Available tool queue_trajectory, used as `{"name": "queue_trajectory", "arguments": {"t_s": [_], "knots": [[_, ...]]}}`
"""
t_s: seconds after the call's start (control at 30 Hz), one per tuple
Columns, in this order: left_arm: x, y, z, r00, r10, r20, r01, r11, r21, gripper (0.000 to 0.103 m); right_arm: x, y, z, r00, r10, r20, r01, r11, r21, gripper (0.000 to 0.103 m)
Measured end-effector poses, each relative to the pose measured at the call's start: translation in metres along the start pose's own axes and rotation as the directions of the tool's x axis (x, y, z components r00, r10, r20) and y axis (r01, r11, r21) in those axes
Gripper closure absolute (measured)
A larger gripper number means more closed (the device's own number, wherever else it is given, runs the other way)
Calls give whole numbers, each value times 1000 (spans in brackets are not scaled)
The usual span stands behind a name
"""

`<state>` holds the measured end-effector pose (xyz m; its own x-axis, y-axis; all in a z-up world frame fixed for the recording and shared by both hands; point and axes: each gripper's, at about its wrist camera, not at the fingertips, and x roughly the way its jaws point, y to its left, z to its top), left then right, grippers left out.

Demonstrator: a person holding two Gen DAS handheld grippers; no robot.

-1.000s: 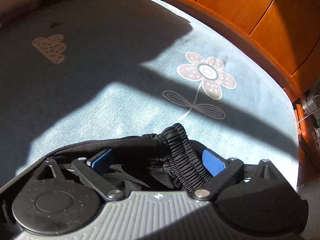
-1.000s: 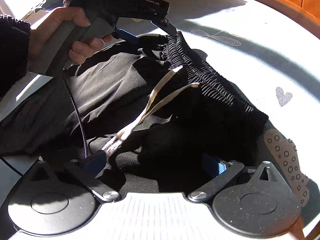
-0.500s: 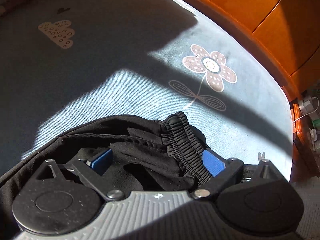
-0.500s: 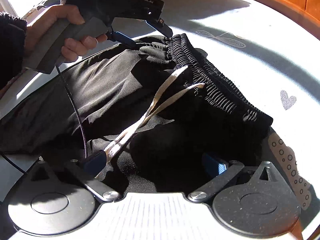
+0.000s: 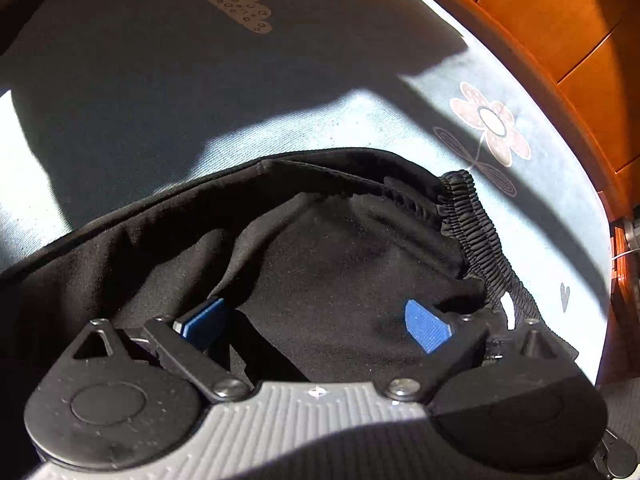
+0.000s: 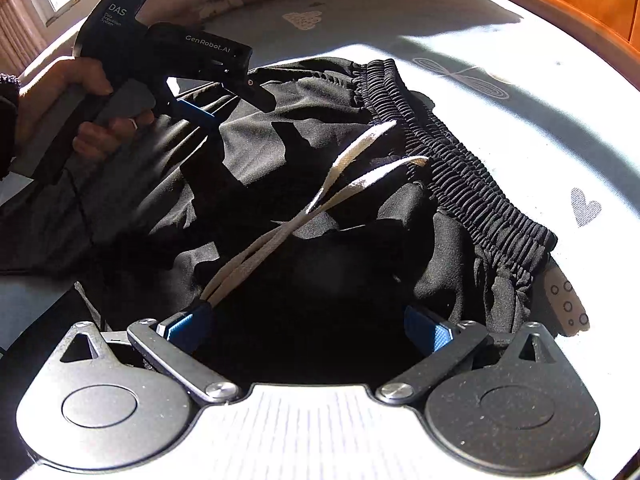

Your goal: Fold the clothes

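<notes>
Black trousers (image 6: 304,184) with a gathered elastic waistband (image 6: 452,168) lie rumpled on a pale blue bedsheet (image 6: 520,92) printed with a flower (image 5: 490,128), a dotted cloud (image 5: 236,6) and a small heart (image 6: 585,206). In the right wrist view the waistband runs from about 12 o'clock down to 3 o'clock, and two cream drawstring ends (image 6: 304,216) trail from it toward 7 o'clock, their tips reaching the blue pad of the left-hand finger (image 6: 184,326) of the right gripper (image 6: 306,326). That gripper's fingers stand wide apart over a dark fold of the fabric, clamped on nothing.

At 10 o'clock in the same view a person's hand (image 6: 68,108) grips the grey handle of the left gripper (image 6: 216,108), whose black body reads "GenRobot.AI"; its blue-tipped finger rests against the trouser cloth near the waistband's far end.

From the left wrist view the left gripper (image 5: 316,320) also shows its fingers spread apart, black fabric lying loose between the two blue pads (image 5: 426,326) without being pinched. The waistband curves from 1 o'clock to 4 o'clock there. An orange wooden bed frame (image 5: 560,40) borders the sheet at 2 o'clock. Strong sunlight and hard shadows cross the bed.
</notes>
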<state>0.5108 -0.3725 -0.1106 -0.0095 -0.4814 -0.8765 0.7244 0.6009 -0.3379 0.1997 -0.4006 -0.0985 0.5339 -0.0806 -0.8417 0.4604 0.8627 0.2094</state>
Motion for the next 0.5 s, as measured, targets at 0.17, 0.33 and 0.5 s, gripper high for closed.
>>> {"name": "queue_trajectory", "arguments": {"t_s": [0.17,0.33,0.5], "knots": [[-22,-9,-4,996,-94,-2,94,996,8,7,-3,4,4,1000,6,18,-6,1000,-1,0],[-9,-17,-37,993,-90,-74,93,995,30,7,-1,9,4,1000,16,20,-15,1000,-6,0],[-13,-11,-50,997,-70,-42,70,997,14,7,6,12,-3,1000,12,-13,-12,1000,-26,0]]}}
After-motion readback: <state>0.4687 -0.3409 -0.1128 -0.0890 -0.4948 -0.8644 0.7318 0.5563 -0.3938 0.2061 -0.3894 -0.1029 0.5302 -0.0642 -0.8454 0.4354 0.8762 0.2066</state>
